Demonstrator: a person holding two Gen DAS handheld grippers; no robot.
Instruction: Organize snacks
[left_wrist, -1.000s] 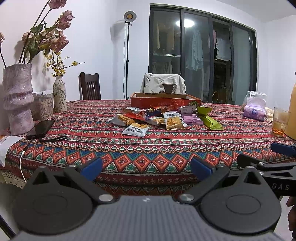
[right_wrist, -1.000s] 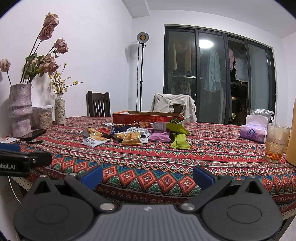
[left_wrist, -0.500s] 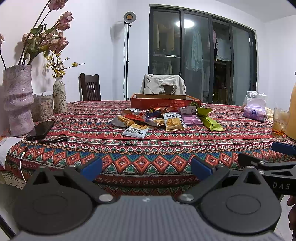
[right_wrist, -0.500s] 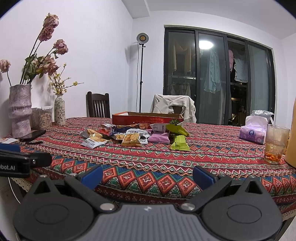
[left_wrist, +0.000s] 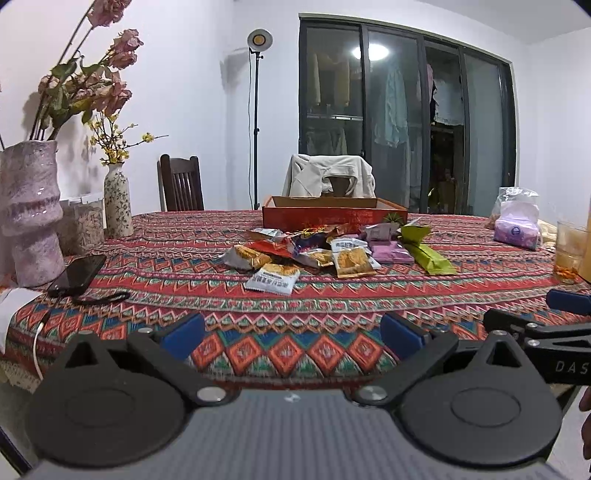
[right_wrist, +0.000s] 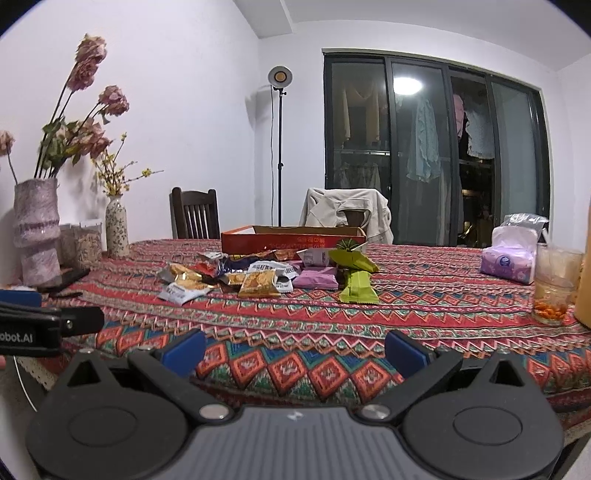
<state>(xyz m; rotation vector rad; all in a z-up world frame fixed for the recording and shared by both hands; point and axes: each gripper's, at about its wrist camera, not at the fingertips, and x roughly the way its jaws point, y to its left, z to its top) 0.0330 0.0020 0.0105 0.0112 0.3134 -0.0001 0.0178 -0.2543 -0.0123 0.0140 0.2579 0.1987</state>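
Several snack packets (left_wrist: 332, 253) lie in a loose pile mid-table, in front of a shallow red cardboard box (left_wrist: 334, 216). The nearest is a white packet (left_wrist: 272, 278); green packets (left_wrist: 430, 254) and a purple one (left_wrist: 391, 253) lie at the right. The pile (right_wrist: 258, 275) and the box (right_wrist: 291, 240) also show in the right wrist view. My left gripper (left_wrist: 291, 334) is open and empty over the table's near edge. My right gripper (right_wrist: 295, 350) is open and empty, beside it to the right.
A black phone (left_wrist: 77, 275), a big purple vase (left_wrist: 29, 214) and a small vase (left_wrist: 118, 201) stand at the left. A tissue pack (right_wrist: 511, 254) and a glass (right_wrist: 556, 291) stand at the right. Chairs stand behind the patterned tablecloth (left_wrist: 295, 314).
Both grippers have moved slightly forward and up toward the table. The snacks have not moved.
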